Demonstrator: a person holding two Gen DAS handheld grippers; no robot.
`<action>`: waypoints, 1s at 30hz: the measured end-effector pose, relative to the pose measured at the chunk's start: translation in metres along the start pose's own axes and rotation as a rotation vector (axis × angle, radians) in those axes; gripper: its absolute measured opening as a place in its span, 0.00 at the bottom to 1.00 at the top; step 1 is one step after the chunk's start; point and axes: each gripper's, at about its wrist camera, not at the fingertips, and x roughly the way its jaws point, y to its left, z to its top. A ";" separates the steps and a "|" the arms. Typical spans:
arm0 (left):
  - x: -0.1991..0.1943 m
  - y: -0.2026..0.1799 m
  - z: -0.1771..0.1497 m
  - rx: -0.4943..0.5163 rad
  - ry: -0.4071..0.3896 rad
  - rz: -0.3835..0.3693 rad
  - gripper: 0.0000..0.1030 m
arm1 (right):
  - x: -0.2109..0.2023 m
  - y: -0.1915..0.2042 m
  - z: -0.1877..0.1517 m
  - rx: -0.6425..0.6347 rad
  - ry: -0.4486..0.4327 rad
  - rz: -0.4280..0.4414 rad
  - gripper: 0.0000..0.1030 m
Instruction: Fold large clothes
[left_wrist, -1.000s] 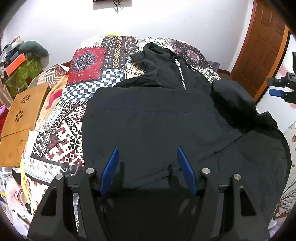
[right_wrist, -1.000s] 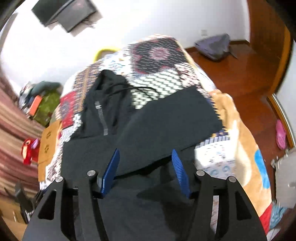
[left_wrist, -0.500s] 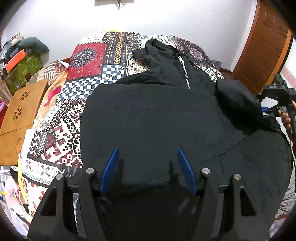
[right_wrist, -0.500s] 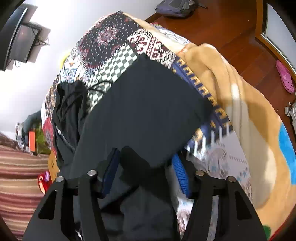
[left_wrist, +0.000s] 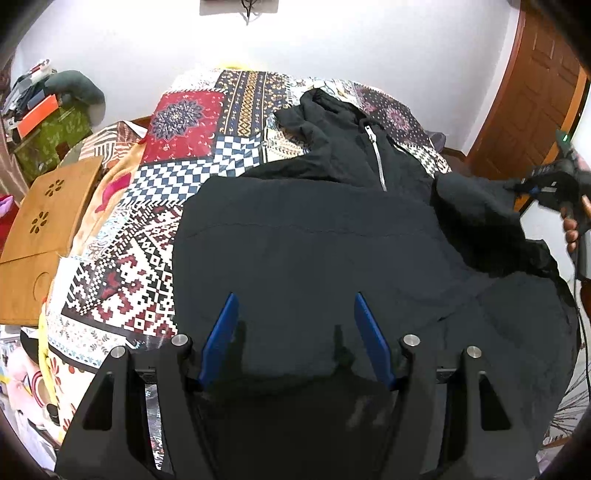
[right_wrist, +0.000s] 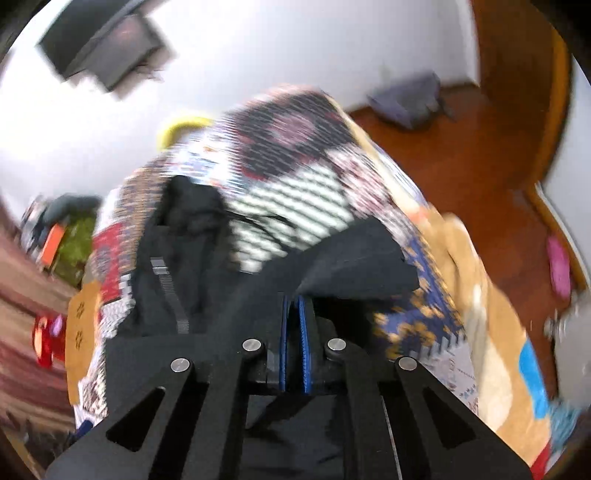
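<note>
A large black hooded jacket (left_wrist: 314, 251) with a silver zipper (left_wrist: 377, 158) lies spread on a patterned bedspread (left_wrist: 147, 229). My left gripper (left_wrist: 295, 325) is open and empty, hovering over the jacket's lower part. My right gripper (right_wrist: 294, 301) is shut on the jacket's right sleeve (right_wrist: 354, 258) and holds it lifted off the bed. In the left wrist view the right gripper (left_wrist: 550, 184) shows at the far right, holding the raised sleeve (left_wrist: 480, 218). The right wrist view is blurred.
A wooden lap table (left_wrist: 40, 221) lies left of the bed. Cluttered shelves and a green bag (left_wrist: 51, 129) stand at the far left. A wooden door (left_wrist: 532, 99) is at the right. A grey bag (right_wrist: 410, 99) and a pink slipper (right_wrist: 559, 269) lie on the wood floor.
My right gripper has shut on the jacket's right sleeve and lifted it. The left gripper has stayed open over the jacket, drifting slightly.
</note>
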 end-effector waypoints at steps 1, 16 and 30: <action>-0.002 0.000 0.000 -0.001 -0.003 0.000 0.63 | -0.006 0.011 0.002 -0.026 -0.012 0.016 0.05; -0.043 0.016 -0.007 -0.025 -0.070 0.009 0.63 | -0.015 0.144 -0.029 -0.293 0.055 0.188 0.09; -0.023 0.018 -0.005 -0.056 -0.037 -0.004 0.63 | 0.018 -0.031 -0.011 0.136 0.152 -0.066 0.47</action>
